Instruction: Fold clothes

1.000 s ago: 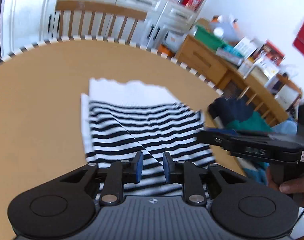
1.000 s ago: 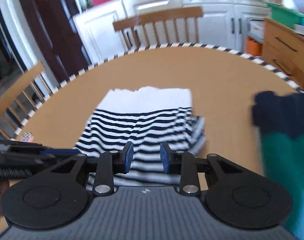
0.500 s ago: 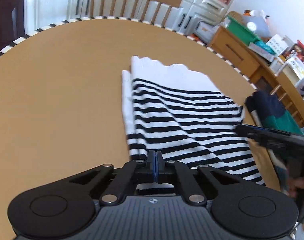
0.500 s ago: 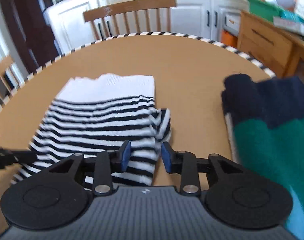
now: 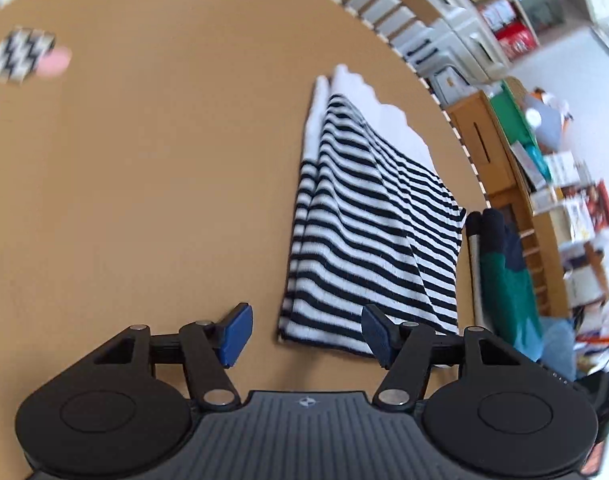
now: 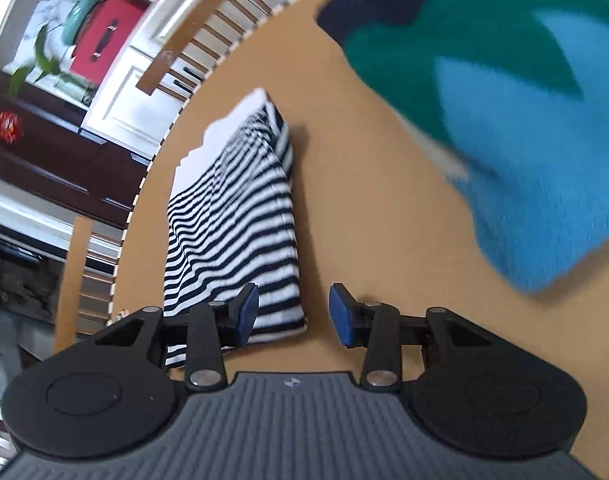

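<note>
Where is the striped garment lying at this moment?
The striped garment lies folded on the round table. In the left wrist view, it is right of centre, beside the green and navy garment.

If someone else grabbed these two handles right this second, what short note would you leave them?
Left tool: jaws opening, nothing between them; the near corner of the striped top lies just beyond.
Right tool: jaws opening, empty, at the striped top's near right corner.
Striped top: folded into a narrow stack, flat on the round table.
Green and blue garment: on the table to the right of the striped top, apart from it.
Done: the striped top looks folded and released.
Left: probably the green and blue garment; whether it is already folded cannot be told here.
</note>
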`<state>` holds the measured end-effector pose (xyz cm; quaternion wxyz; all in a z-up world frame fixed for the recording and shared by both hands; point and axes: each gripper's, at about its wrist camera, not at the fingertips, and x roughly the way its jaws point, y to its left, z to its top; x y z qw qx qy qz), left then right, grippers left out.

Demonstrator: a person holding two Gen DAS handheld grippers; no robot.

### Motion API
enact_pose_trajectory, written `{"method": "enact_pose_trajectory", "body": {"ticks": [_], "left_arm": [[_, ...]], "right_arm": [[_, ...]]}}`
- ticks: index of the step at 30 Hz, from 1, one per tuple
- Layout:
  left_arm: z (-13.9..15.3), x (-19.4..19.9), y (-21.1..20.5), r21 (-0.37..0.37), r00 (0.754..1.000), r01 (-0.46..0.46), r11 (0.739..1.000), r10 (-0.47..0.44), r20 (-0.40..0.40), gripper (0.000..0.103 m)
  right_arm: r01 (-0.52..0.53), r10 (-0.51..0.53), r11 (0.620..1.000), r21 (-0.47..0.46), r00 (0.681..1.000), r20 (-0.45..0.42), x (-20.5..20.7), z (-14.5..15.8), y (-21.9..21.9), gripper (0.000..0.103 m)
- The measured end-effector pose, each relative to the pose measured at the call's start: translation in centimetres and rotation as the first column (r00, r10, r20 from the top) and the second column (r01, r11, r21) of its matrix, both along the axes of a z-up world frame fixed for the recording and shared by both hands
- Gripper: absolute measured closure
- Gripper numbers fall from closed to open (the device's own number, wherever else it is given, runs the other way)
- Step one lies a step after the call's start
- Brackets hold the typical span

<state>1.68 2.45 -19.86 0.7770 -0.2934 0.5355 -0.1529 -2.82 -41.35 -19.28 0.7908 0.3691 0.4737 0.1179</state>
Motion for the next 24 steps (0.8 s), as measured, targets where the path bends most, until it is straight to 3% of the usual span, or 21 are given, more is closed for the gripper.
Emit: {"method": "enact_pose_trajectory", "body": {"ticks": [5, 9, 11, 12, 13, 14, 17, 21, 24], "left_arm": [[-0.6, 0.5, 0.1, -0.053, 0.999, -0.027, 0.998, 0.025, -0.028, 0.040], [-0.6, 1.1, -0.7, -0.043, 1.000, -0.002, 0.999, 0.002, -0.010, 0.042], [-0.7, 1.5, -1.4, -0.013, 0.999, 0.035, 0.999, -0.035, -0.011, 0.065], [-0.8, 1.6, -1.8, 0.017, 0.998, 0.054, 0.998, -0.054, -0.013, 0.074], [-0.9, 1.7, -2.2, 0.052, 0.997, 0.073, 0.996, -0.072, -0.015, 0.092], [-1.0, 1.7, -2.3, 0.061, 0.997, 0.073, 0.995, -0.072, -0.019, 0.095], [-1.2, 1.7, -1.9, 0.043, 0.997, 0.046, 0.998, -0.043, -0.062, 0.096], [-0.5, 0.7, -1.8, 0.106, 0.995, 0.082, 0.991, -0.075, -0.069, 0.097], [-0.4, -0.6, -1.8, 0.113, 0.992, 0.104, 0.988, -0.094, -0.087, 0.097]], "right_arm": [[0.031, -0.026, 0.997, 0.067, 0.997, -0.075, 0.5, -1.4, -0.1, 0.056], [-0.001, 0.003, 0.999, 0.049, 0.999, -0.052, 0.9, -1.4, 0.8, 0.057], [-0.022, 0.023, 0.999, 0.039, 0.999, -0.043, 1.2, -1.3, 1.4, 0.061], [-0.034, 0.036, 0.999, 0.032, 0.998, -0.048, 1.3, -1.4, 1.8, 0.070], [-0.047, 0.048, 0.999, 0.024, 0.997, -0.053, 1.4, -1.5, 2.2, 0.077], [-0.055, 0.056, 0.998, 0.010, 0.997, -0.060, 1.5, -1.5, 2.5, 0.087], [-0.063, 0.062, 0.998, -0.025, 0.997, -0.046, 1.4, -1.2, 2.9, 0.089], [-0.088, 0.084, 0.995, -0.055, 0.994, -0.062, 1.0, -0.9, 2.1, 0.093], [-0.116, 0.110, 0.990, -0.086, 0.992, -0.063, -0.1, -0.6, 1.6, 0.094]]}}
